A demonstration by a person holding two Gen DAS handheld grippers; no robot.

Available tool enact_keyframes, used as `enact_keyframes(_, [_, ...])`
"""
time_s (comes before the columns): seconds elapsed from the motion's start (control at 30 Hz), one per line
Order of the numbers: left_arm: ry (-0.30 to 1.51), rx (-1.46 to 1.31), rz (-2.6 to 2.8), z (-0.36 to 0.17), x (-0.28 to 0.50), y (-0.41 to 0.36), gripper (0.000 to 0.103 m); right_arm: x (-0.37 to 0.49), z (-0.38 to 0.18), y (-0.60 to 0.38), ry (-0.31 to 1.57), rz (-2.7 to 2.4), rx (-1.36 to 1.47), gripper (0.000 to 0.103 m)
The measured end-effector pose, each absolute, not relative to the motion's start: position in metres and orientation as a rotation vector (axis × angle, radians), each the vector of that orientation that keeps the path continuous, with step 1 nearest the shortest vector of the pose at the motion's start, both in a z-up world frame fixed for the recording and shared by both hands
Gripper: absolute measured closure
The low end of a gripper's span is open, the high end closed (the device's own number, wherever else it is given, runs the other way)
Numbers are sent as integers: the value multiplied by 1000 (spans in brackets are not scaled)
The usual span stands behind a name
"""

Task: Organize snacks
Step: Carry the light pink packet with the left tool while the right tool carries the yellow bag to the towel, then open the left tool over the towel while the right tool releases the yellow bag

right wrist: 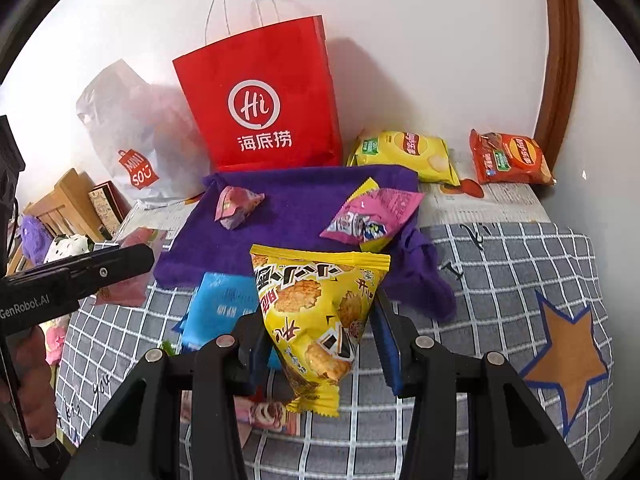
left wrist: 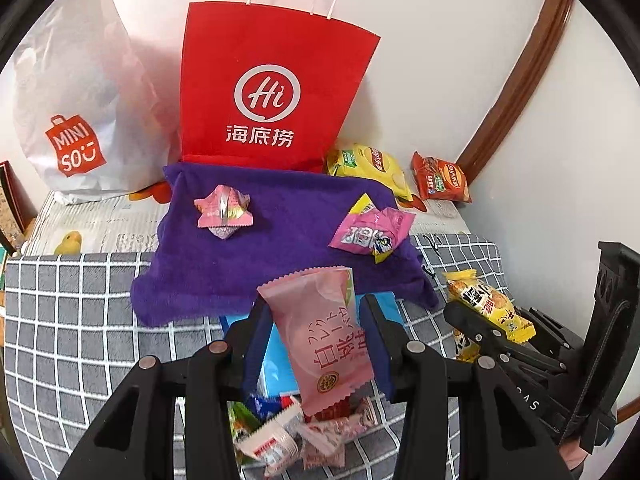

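The left gripper (left wrist: 316, 332) is clamped on a pink packet (left wrist: 320, 336) and the right gripper (right wrist: 316, 336) on a yellow packet (right wrist: 316, 320), both raised just in front of the purple towel (left wrist: 280, 240). Either slick wrapper could slip and drop onto the loose snacks below. Two small packets already lie on the towel, and the red bag (left wrist: 272, 92) stands behind it.

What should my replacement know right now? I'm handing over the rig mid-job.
Left tool: shut on a pale pink snack packet.
Right tool: shut on a yellow rice-cracker packet.
Both hover before the purple towel.
Done: a small pink wrapped sweet and a magenta packet lie on the towel.
Left: place both held packets; a loose snack pile waits below.
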State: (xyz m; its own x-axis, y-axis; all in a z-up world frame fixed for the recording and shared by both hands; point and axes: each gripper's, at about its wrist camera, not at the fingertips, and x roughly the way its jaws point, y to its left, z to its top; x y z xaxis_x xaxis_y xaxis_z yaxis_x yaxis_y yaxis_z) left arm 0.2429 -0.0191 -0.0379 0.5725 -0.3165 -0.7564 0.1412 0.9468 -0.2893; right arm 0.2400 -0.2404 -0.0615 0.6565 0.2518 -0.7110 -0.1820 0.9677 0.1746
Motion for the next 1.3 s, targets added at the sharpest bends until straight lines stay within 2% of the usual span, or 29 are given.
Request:
enact_keyframes(0.47, [949, -233, -206, -60, 301, 19, 60, 305, -80, -223, 845, 270, 75, 58])
enact_keyframes(0.8, [1000, -252, -137, -100, 338, 46, 60, 358, -117, -213, 919, 287, 75, 58])
enact_keyframes(1.3, [1042, -297, -126, -142, 371, 60, 60, 391, -143, -179, 990, 356, 20, 59])
